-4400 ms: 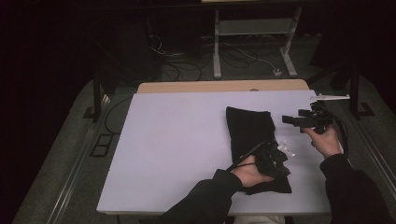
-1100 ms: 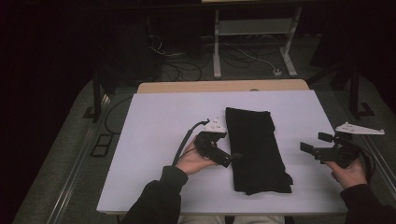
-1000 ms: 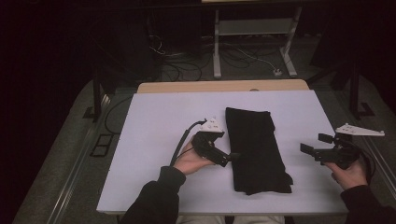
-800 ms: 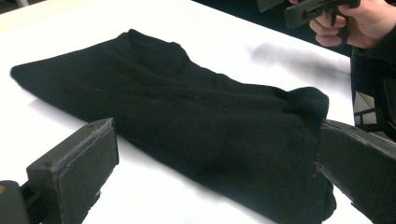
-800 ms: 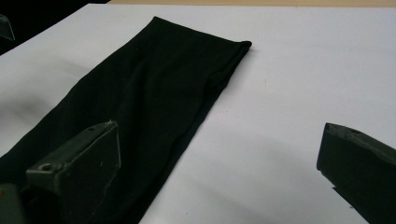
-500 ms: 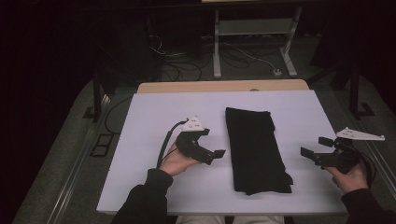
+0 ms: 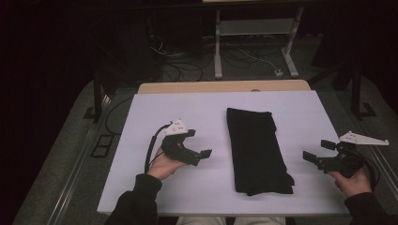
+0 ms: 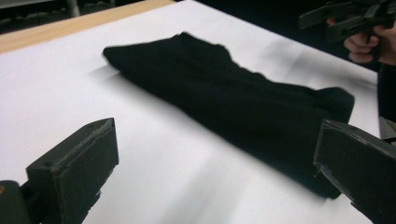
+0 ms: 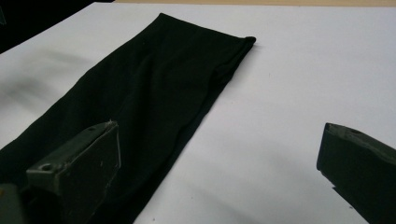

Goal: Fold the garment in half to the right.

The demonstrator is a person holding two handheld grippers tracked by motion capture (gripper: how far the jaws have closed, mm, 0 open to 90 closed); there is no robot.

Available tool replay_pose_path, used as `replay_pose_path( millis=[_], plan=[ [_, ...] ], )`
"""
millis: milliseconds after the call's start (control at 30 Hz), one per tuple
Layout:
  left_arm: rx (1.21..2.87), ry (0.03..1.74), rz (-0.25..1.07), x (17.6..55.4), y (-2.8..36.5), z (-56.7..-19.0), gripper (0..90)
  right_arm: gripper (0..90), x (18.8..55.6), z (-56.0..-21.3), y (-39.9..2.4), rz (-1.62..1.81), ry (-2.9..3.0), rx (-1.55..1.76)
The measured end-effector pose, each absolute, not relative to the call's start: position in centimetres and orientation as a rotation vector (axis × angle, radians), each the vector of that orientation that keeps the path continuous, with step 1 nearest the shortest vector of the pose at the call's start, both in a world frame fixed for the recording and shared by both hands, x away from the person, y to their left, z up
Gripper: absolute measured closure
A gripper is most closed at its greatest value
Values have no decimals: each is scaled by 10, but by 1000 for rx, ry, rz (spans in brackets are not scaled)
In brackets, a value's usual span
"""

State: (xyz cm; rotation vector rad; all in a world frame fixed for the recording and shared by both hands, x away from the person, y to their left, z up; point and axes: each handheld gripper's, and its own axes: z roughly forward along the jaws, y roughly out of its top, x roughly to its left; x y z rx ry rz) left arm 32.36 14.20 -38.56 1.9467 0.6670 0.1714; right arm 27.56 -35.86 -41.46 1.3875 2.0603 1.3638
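The left gripper (image 7: 199, 145) hangs just above the table (image 7: 141, 122), off to the left of the black cloth (image 7: 256, 150), with its jaws spread wide and nothing between them. They point toward the cloth without touching it; a strip of bare white surface lies between. The person's left hand (image 7: 164, 166) cups it from below, and its cable loops down on the side away from the cloth.

The right gripper (image 7: 319, 152) sits on the opposite side of the cloth, near the table's right edge, also aimed at the cloth. Its jaws stand wide apart too, empty, and well clear of the fabric. The right hand (image 7: 354, 180) holds it from the near side, a grey three-cornered plate (image 7: 363, 138) riding on top.

The cloth lies flat as a long folded strip, running from the table's middle toward the near edge, between the two grippers. Its far end is square and neat; its near end is ragged, with a corner poking out toward the right gripper.
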Motion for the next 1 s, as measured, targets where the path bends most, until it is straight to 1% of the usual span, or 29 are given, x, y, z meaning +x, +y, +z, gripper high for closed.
replay_pose_path(
  millis=[567,1000],
  plan=[
    [1874,785,270,314,197,-394,0,0,272,-417,-360,1365,2061,1393],
    [1832,860,321,302,232,-401,0,0,272,-418,-360,1362,2062,1387]
  ],
)
